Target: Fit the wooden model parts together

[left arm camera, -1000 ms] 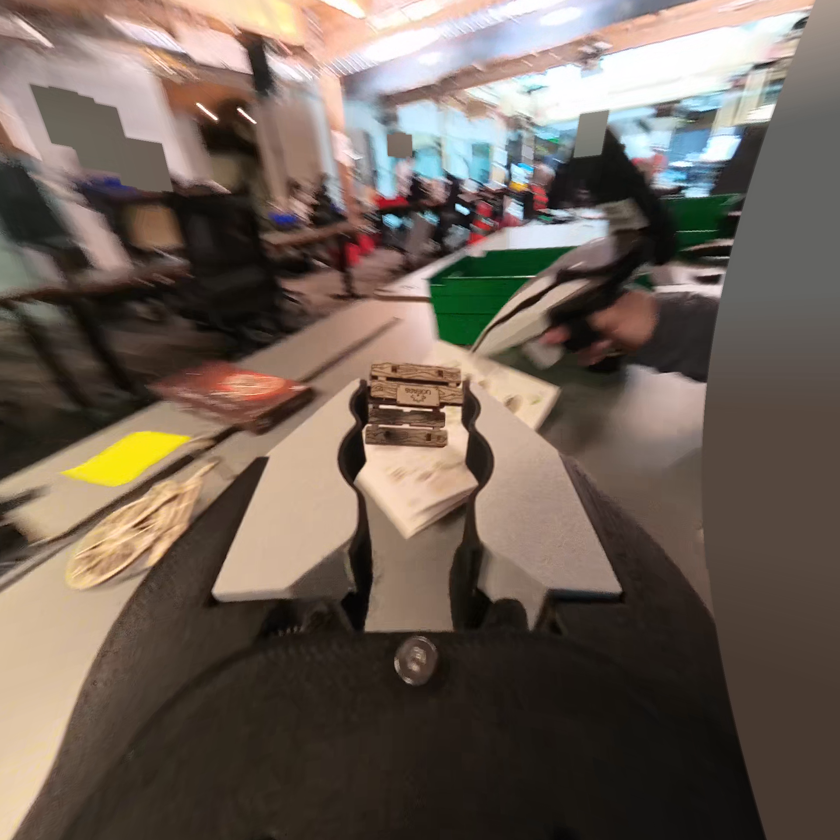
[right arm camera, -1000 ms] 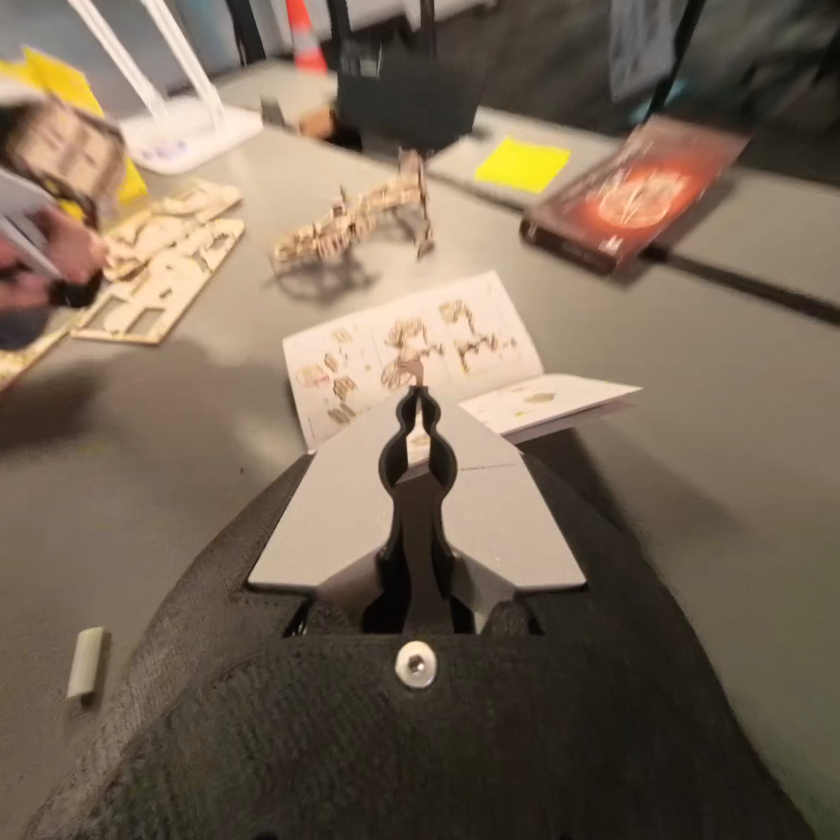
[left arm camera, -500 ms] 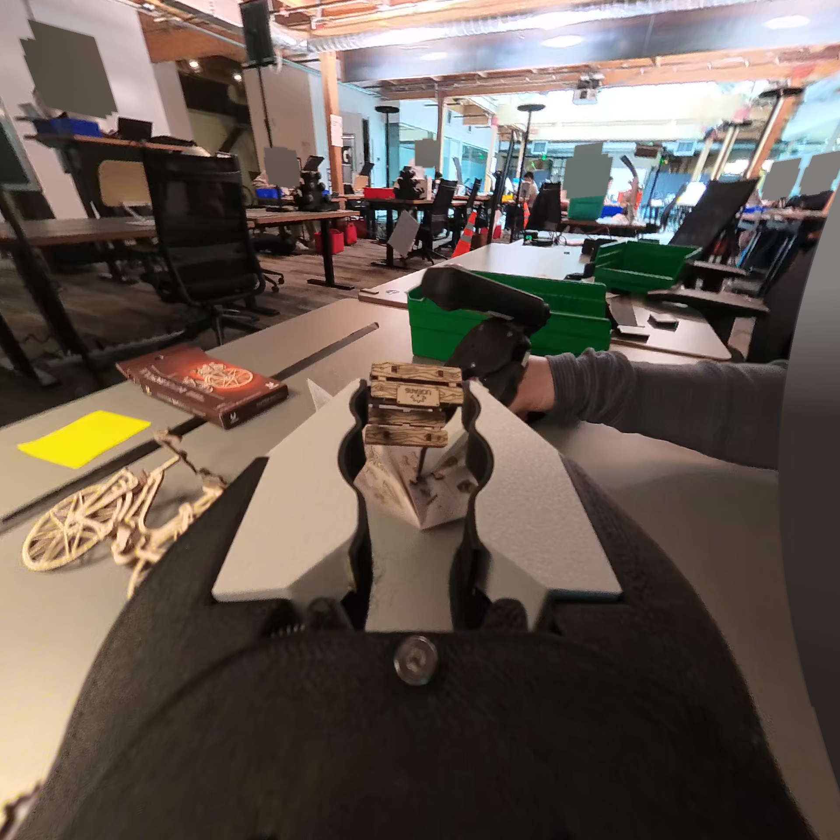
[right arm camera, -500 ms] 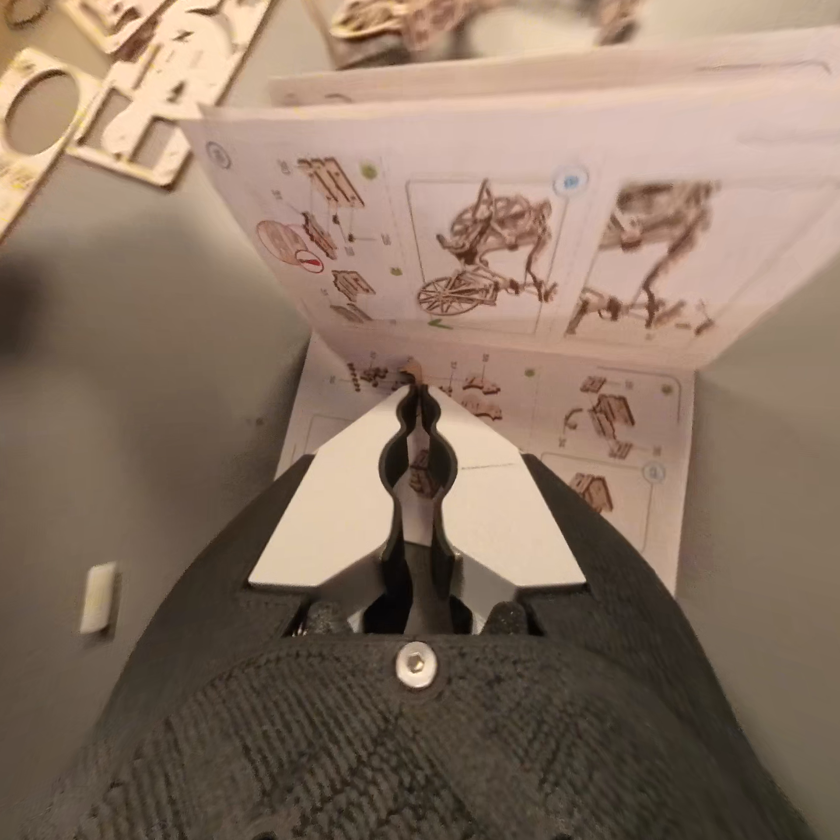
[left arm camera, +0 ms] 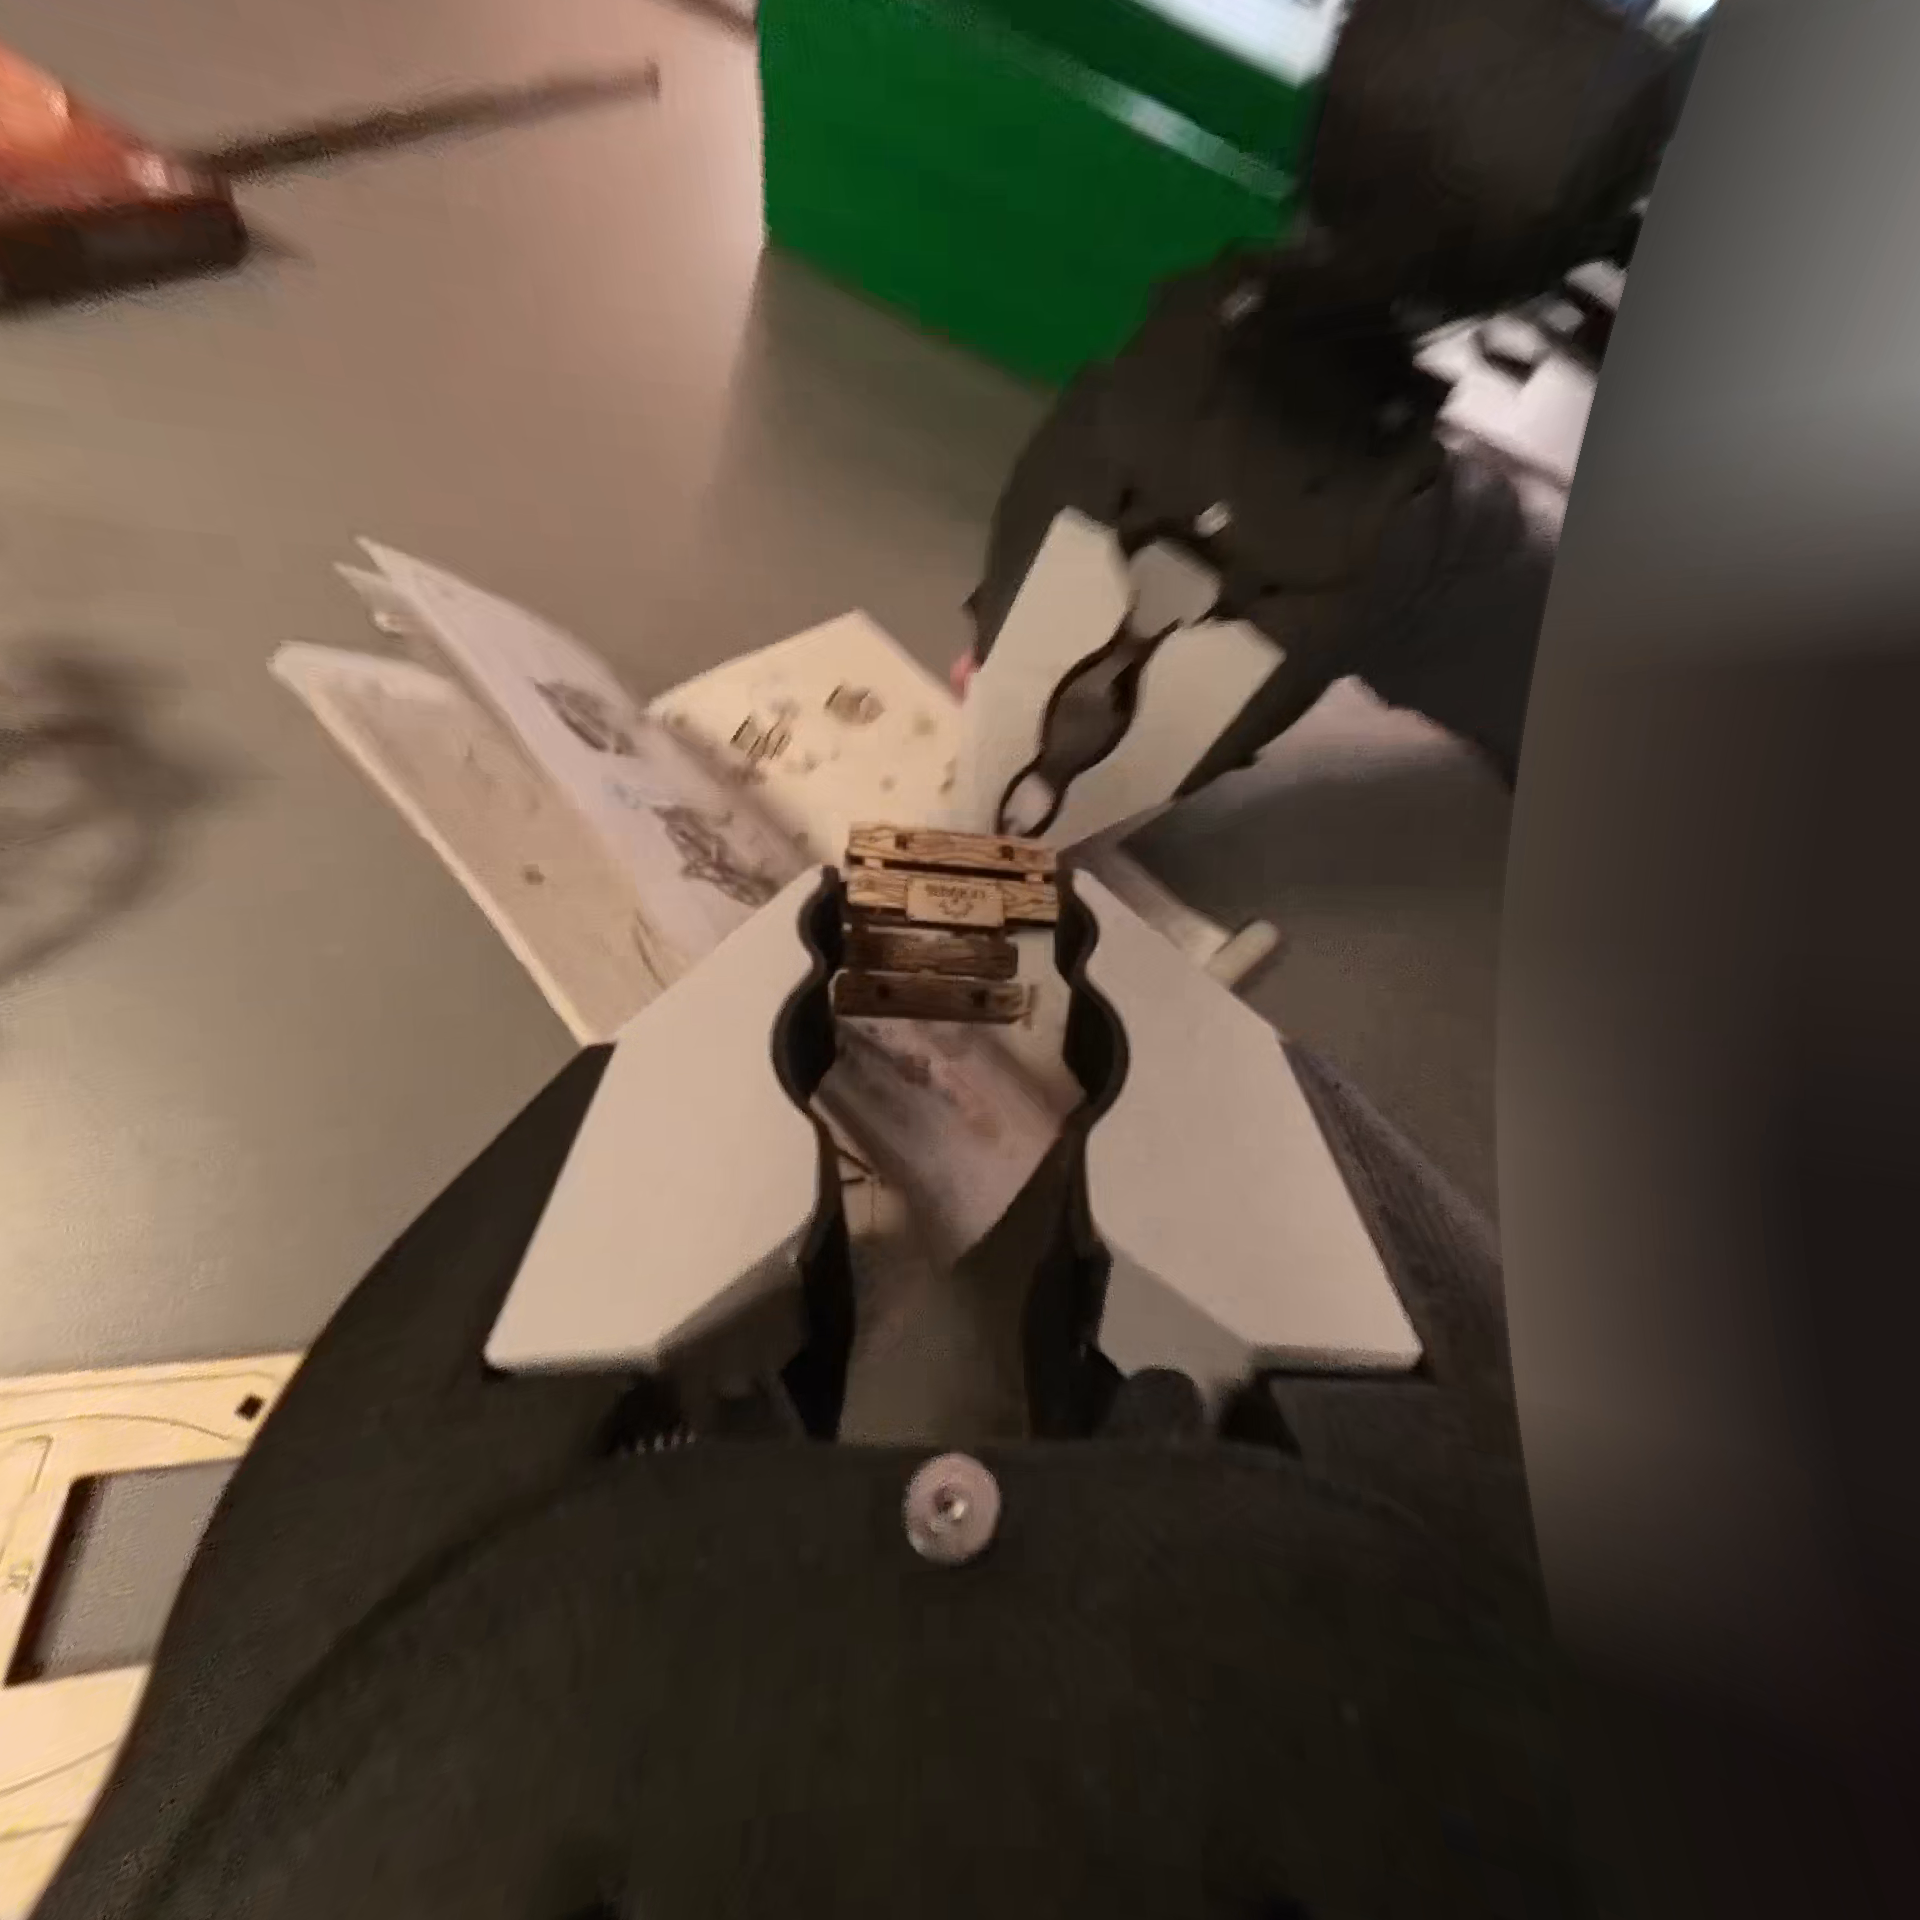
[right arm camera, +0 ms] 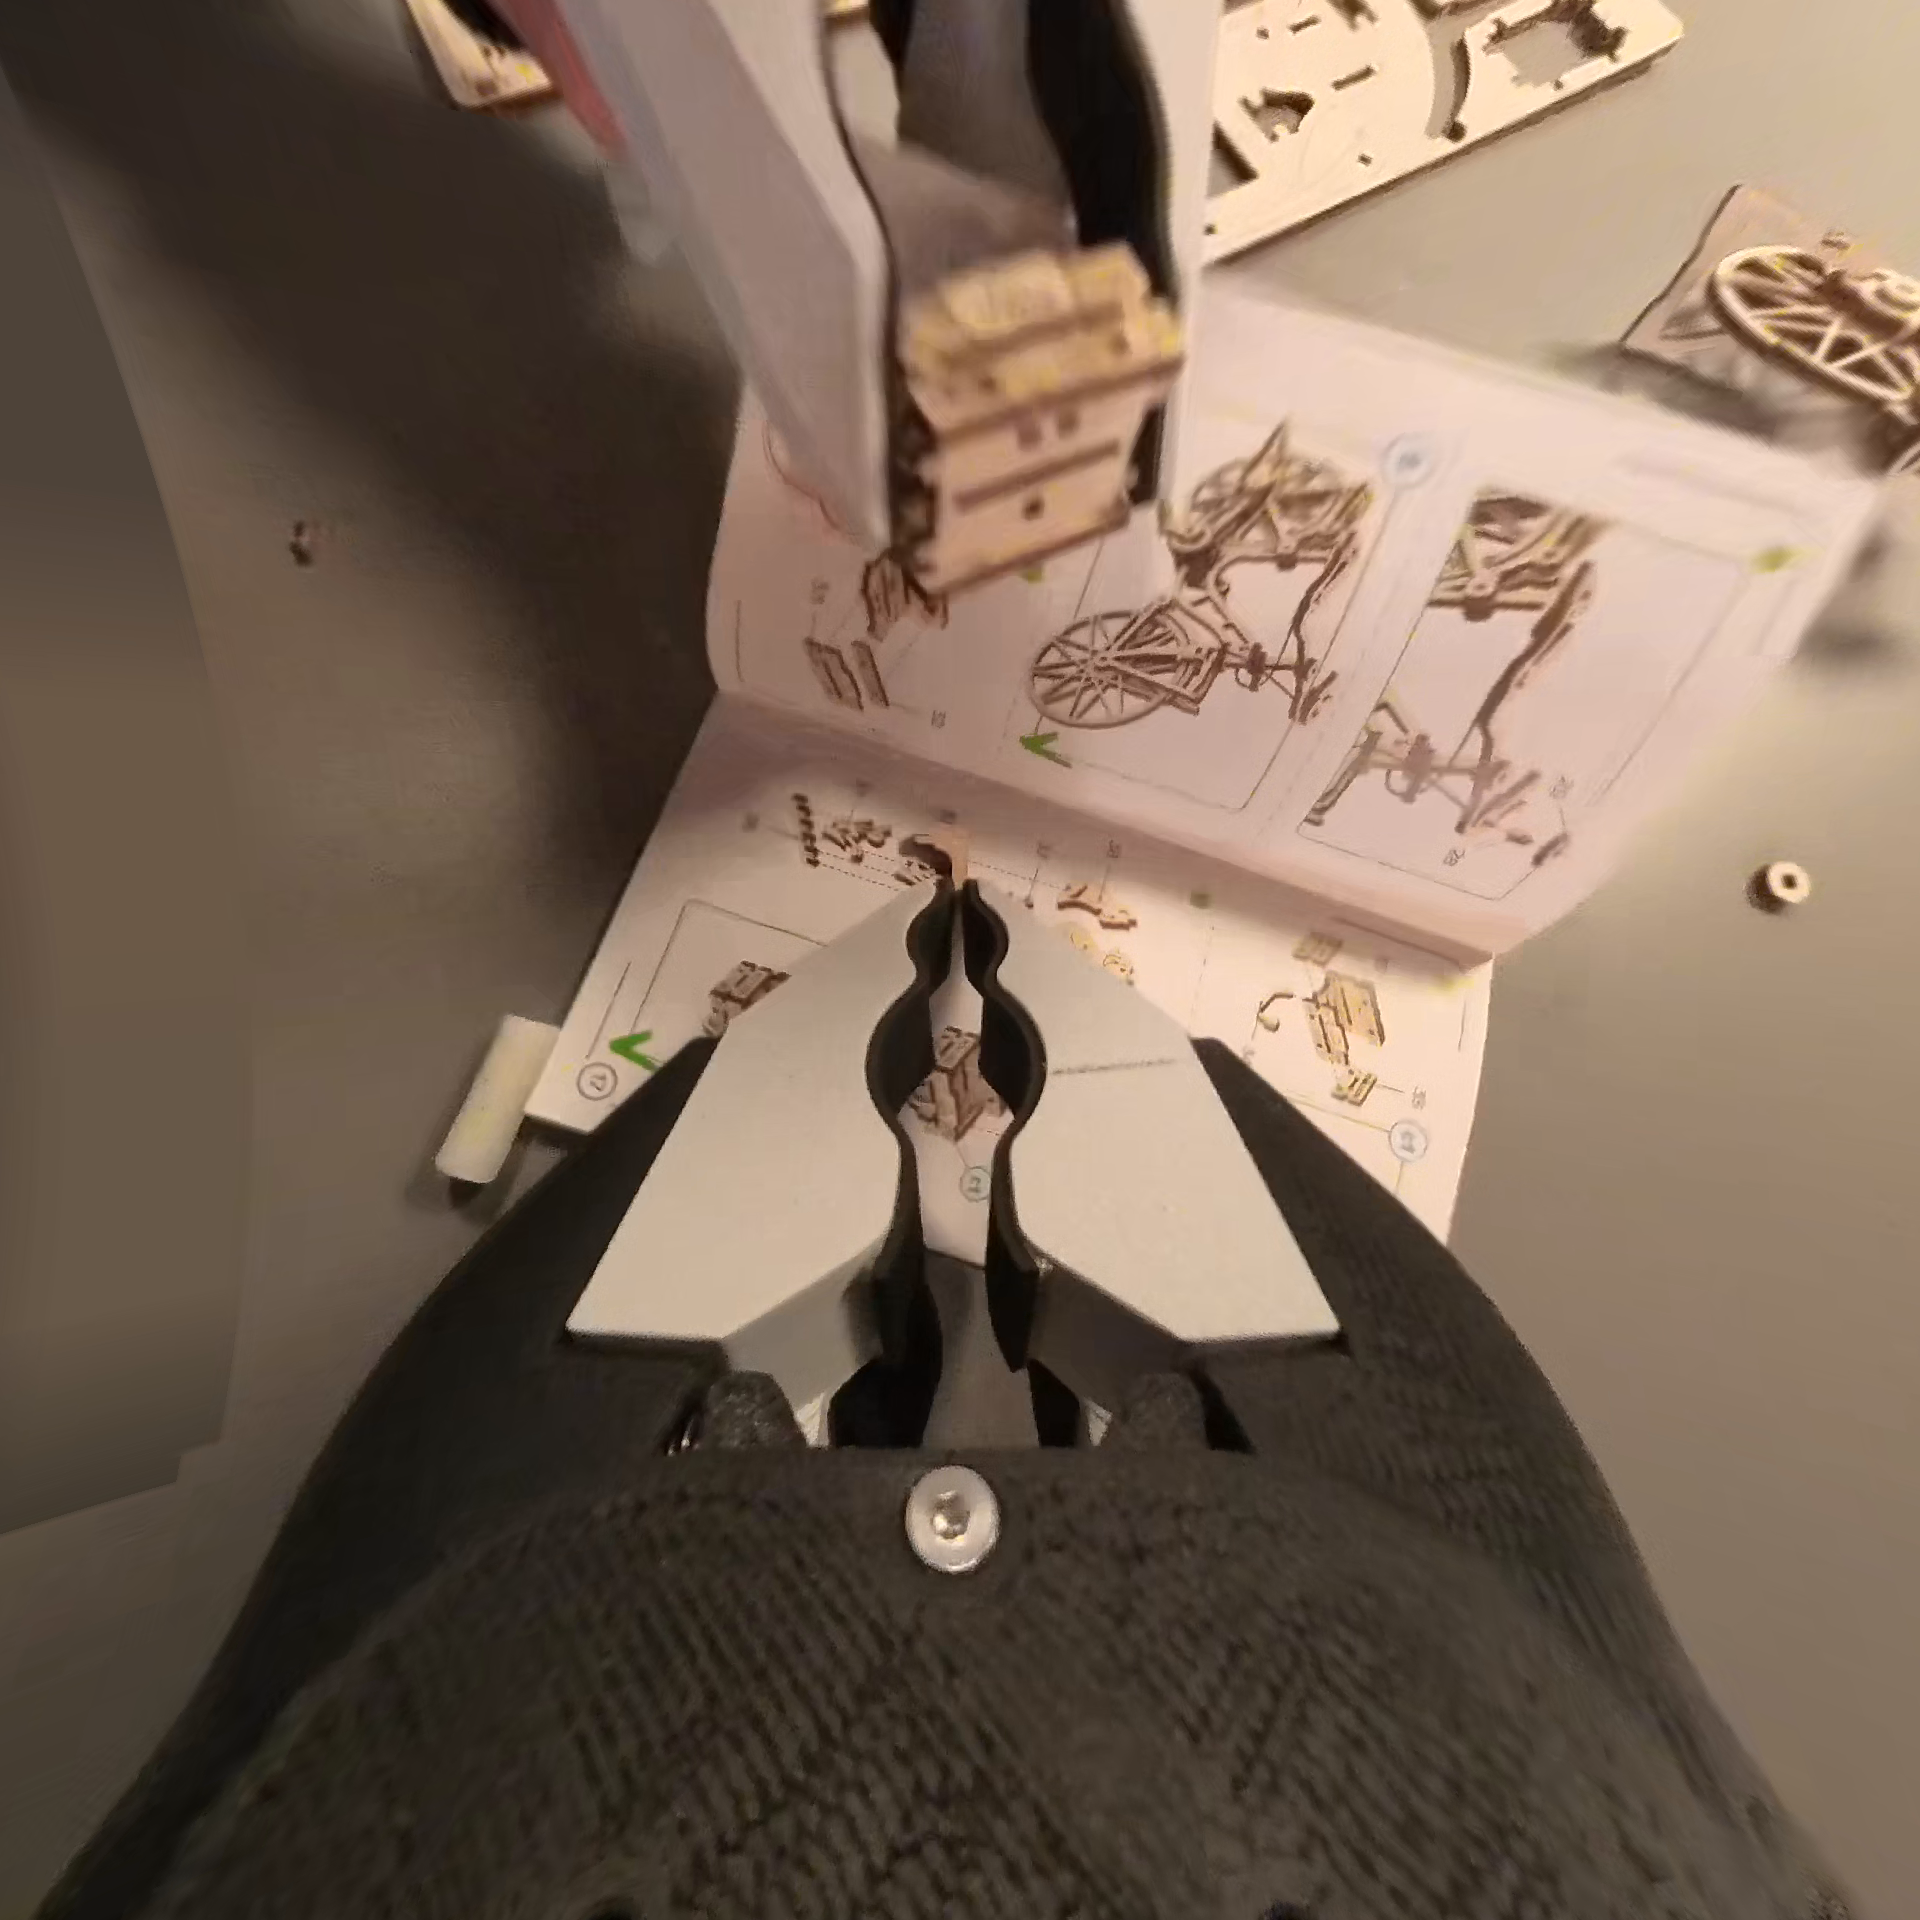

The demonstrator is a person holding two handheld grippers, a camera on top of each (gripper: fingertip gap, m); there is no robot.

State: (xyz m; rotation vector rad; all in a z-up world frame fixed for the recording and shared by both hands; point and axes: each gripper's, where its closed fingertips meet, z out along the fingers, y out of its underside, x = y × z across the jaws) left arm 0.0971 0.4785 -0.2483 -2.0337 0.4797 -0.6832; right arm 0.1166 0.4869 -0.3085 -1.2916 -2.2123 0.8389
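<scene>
My left gripper (left arm camera: 948, 914) is shut on a small wooden crate (left arm camera: 940, 920), held above the open instruction booklet (left arm camera: 582, 758). The same crate (right arm camera: 1023, 416) shows in the right wrist view, between the left gripper's fingers (right arm camera: 800, 312). My right gripper (right arm camera: 956, 883) is shut on a tiny thin wooden piece (right arm camera: 948, 854) that sticks out at its tips, over the booklet (right arm camera: 1299, 665). In the left wrist view the right gripper (left arm camera: 1023, 816) points down, just behind the crate. The wooden bicycle model (right arm camera: 1829, 312) lies at the far right.
Wooden part sheets lie at the far side (right arm camera: 1434, 114) and at my near left (left arm camera: 94, 1538). A green bin (left arm camera: 997, 177) and a dark red box (left arm camera: 94, 218) stand on the grey table (left arm camera: 312, 1039). A small white stick (right arm camera: 488, 1101) and a small ring (right arm camera: 1782, 885) lie beside the booklet.
Both grippers have tilted down and come together over the booklet. The crate now hangs close in front of the right gripper's tips. Both grips are unchanged.
</scene>
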